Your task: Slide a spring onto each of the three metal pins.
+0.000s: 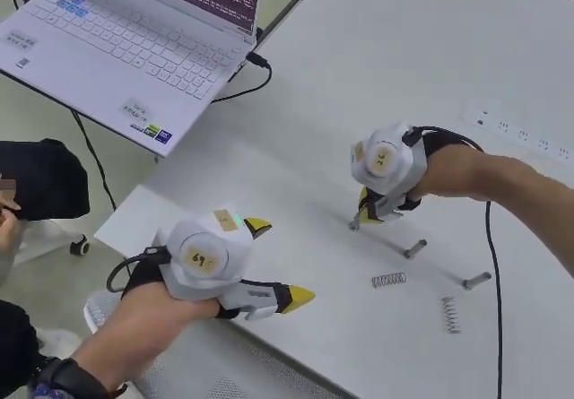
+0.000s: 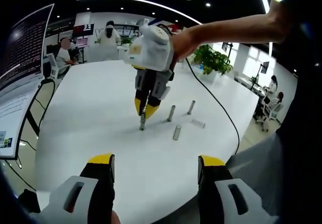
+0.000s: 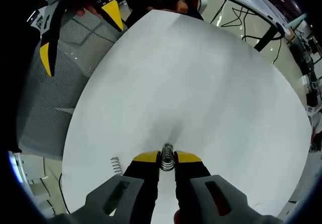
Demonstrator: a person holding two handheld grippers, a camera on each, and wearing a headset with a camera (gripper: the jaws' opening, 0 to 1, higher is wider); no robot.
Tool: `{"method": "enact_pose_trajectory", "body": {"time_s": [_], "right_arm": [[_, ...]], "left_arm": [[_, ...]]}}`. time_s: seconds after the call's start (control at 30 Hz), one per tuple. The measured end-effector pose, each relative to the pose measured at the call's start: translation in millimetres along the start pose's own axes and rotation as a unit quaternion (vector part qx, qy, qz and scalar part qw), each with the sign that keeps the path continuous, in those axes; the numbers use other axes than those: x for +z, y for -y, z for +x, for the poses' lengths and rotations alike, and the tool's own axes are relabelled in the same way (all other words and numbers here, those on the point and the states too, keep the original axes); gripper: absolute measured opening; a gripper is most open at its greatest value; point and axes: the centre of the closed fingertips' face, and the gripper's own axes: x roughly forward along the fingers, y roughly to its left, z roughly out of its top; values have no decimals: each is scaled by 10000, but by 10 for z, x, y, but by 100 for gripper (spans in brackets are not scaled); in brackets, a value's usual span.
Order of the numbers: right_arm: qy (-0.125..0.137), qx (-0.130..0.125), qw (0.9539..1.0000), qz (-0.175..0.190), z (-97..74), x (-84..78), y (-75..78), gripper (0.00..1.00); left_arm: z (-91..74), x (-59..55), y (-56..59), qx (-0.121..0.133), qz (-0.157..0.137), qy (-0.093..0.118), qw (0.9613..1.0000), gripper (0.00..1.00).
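Observation:
My right gripper [image 1: 366, 215] is shut on a small metal spring [image 3: 167, 157], held upright with its lower end at the top of a standing pin [image 1: 354, 225]. From the left gripper view, that spring [image 2: 143, 115] hangs from the right gripper [image 2: 146, 108] directly over the pin [image 2: 142, 126]. Two more pins [image 1: 414, 249] [image 1: 476, 281] stand bare to the right. Two loose springs [image 1: 388, 280] [image 1: 450, 314] lie on the white table [image 1: 359, 76]. My left gripper [image 1: 280, 263] is open near the table's front edge, holding nothing.
An open laptop [image 1: 134, 31] sits on a lower desk at the upper left, its black cable [image 1: 247, 85] trailing onto the table. A white power strip [image 1: 520, 132] lies at the far right. The table edge [image 1: 134, 238] runs just behind my left gripper.

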Motion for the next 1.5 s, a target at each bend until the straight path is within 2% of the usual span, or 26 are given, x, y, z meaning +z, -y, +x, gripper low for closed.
{"method": "enact_pose_trajectory", "body": {"time_s": [0.63, 1.07, 1.5], "right_arm": [[-106, 103, 9999, -3, 190, -47, 15, 9], [-116, 107, 9999, 30, 230, -40, 11, 9], [-133, 69, 9999, 9, 204, -77, 4, 18]], "left_arm": [[16, -19, -20, 19, -65, -11, 10000, 62], [7, -22, -44, 34, -90, -16, 10000, 61], [15, -23, -20, 13, -88, -31, 10000, 61]]}}
